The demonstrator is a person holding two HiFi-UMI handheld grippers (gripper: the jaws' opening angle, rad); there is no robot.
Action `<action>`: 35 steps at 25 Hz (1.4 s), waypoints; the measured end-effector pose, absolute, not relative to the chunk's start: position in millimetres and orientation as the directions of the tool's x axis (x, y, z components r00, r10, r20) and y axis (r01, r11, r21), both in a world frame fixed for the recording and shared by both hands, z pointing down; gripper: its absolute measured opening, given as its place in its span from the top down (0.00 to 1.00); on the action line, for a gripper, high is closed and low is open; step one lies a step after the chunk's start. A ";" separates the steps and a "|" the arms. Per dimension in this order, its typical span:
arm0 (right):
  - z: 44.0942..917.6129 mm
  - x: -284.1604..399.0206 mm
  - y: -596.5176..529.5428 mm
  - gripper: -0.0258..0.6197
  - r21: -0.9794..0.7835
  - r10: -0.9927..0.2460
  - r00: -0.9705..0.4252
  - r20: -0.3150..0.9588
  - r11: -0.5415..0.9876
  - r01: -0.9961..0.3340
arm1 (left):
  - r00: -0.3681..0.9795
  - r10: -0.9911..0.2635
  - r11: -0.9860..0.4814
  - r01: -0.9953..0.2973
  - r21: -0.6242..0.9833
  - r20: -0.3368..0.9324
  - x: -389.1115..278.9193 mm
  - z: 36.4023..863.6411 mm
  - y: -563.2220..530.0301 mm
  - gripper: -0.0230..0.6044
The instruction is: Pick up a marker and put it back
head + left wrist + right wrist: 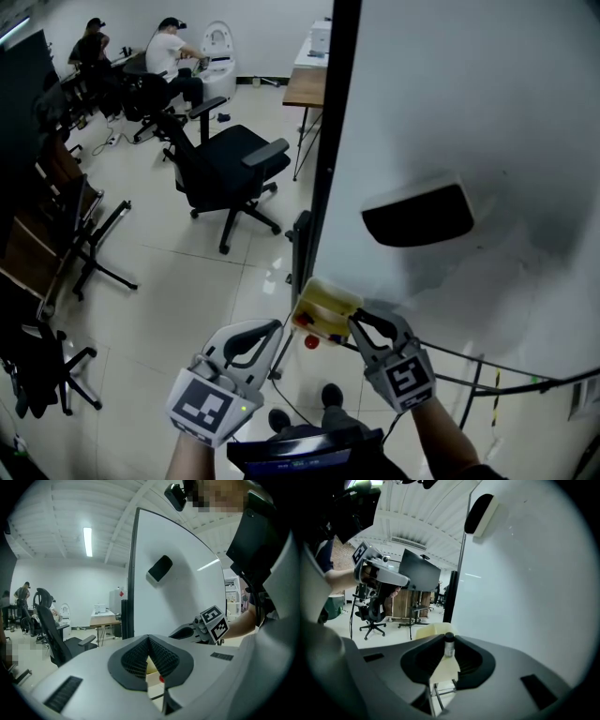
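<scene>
One whiteboard (pixel 469 103), pale tiled floor (pixel 159 300)

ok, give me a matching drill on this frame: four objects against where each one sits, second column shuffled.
1 eraser
2 marker
3 yellow tray
4 office chair

a between the jaws of the right gripper
b on the floor, left of the whiteboard
c stuck on the whiteboard's face
d just ahead of the right gripper, by the whiteboard's black frame

Pairs: 1-c, 2-a, 3-d, 4-b
</scene>
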State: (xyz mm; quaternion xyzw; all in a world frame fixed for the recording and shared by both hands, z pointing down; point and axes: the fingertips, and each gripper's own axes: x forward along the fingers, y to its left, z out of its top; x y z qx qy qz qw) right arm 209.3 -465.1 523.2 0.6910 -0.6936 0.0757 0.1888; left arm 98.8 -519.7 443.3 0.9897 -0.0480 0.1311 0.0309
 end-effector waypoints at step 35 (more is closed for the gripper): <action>271.7 103.5 -497.5 0.95 0.187 -0.928 -0.356 -0.112 0.332 -0.924 | 0.965 -0.256 -0.957 -0.244 -0.154 0.060 22.1 301.1 -539.8 0.97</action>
